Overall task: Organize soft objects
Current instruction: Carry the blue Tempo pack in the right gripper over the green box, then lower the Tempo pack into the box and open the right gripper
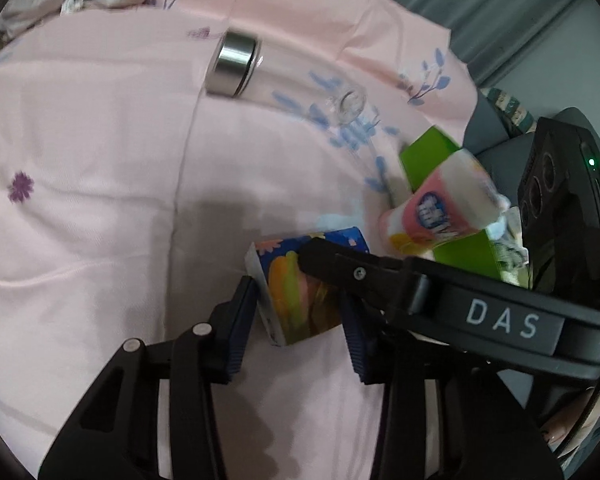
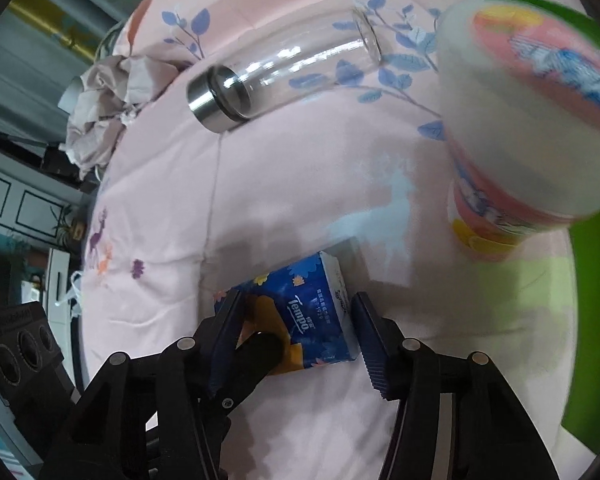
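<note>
A blue Tempo tissue pack with an orange flower print lies on the pink quilt. It sits between the fingers of my left gripper, whose pads do not press it. A finger of the right gripper crosses over the pack. In the right wrist view the pack lies between the fingers of my right gripper, which is open around it. A pink and white tissue roll rests on a green box; the roll also shows in the right wrist view.
A clear glass bottle with a steel cap lies on the quilt beyond the pack, also in the right wrist view. Crumpled grey cloth lies at the bed's far edge. The green box stands to the right.
</note>
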`<state>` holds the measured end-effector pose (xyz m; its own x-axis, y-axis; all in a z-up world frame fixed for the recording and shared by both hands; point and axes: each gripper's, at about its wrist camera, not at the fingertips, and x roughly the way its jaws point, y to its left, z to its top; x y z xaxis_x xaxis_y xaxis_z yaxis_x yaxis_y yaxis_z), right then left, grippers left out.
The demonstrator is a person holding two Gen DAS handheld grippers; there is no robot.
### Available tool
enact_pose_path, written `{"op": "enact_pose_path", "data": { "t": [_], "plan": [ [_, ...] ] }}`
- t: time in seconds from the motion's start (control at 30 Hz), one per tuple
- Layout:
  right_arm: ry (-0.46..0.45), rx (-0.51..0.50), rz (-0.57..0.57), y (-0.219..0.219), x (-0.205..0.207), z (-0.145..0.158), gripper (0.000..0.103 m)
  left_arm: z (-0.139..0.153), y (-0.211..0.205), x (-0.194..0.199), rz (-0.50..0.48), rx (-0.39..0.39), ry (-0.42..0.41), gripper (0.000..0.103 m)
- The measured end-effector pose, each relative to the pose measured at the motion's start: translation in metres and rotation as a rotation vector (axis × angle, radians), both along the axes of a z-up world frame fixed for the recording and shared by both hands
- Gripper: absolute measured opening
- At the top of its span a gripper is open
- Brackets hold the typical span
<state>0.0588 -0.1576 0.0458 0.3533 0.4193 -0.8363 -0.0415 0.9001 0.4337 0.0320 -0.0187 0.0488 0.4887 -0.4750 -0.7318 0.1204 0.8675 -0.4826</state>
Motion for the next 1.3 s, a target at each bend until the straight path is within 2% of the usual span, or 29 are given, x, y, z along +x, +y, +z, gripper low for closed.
{"op": "enact_pose_path", "data": {
  "t": [0.17, 0.3, 0.4, 0.5, 0.63, 0.83, 0.97, 1.1, 1.23, 1.3],
  "plan": [
    [-0.188, 0.001, -0.011, -0.010, -0.028, 0.059, 0.057, 0.052, -0.008, -0.020, -0.028, 0.003, -0.182, 0.040],
    [-0.339, 0.010, -0.056, -0.036, -0.057, 0.105, 0.057, 0.096, -0.035, -0.035, -0.086, 0.021, -0.309, 0.040],
    [-0.403, 0.026, -0.126, -0.070, -0.073, 0.124, 0.057, 0.121, -0.067, -0.042, -0.161, 0.035, -0.381, 0.040],
    [-0.432, 0.009, -0.209, -0.108, -0.087, 0.132, 0.057, 0.128, -0.102, -0.044, -0.240, 0.018, -0.402, 0.040],
    [-0.415, 0.036, -0.308, -0.155, -0.092, 0.126, 0.057, 0.127, -0.144, -0.041, -0.307, 0.018, -0.399, 0.040],
    [-0.335, 0.034, -0.440, -0.200, -0.090, 0.101, 0.057, 0.105, -0.194, -0.026, -0.387, -0.003, -0.311, 0.040],
    [-0.265, 0.059, -0.504, -0.224, -0.084, 0.079, 0.057, 0.092, -0.219, -0.022, -0.418, 0.019, -0.265, 0.040],
    [-0.207, 0.042, -0.550, -0.237, -0.077, 0.063, 0.057, 0.076, -0.237, -0.016, -0.441, 0.038, -0.212, 0.040],
    [-0.141, 0.012, -0.570, -0.244, -0.072, 0.048, 0.057, 0.061, -0.251, -0.011, -0.448, 0.105, -0.168, 0.040],
    [-0.123, 0.007, -0.572, -0.246, -0.070, 0.044, 0.057, 0.056, -0.254, -0.010, -0.452, 0.107, -0.150, 0.040]
  ]
}}
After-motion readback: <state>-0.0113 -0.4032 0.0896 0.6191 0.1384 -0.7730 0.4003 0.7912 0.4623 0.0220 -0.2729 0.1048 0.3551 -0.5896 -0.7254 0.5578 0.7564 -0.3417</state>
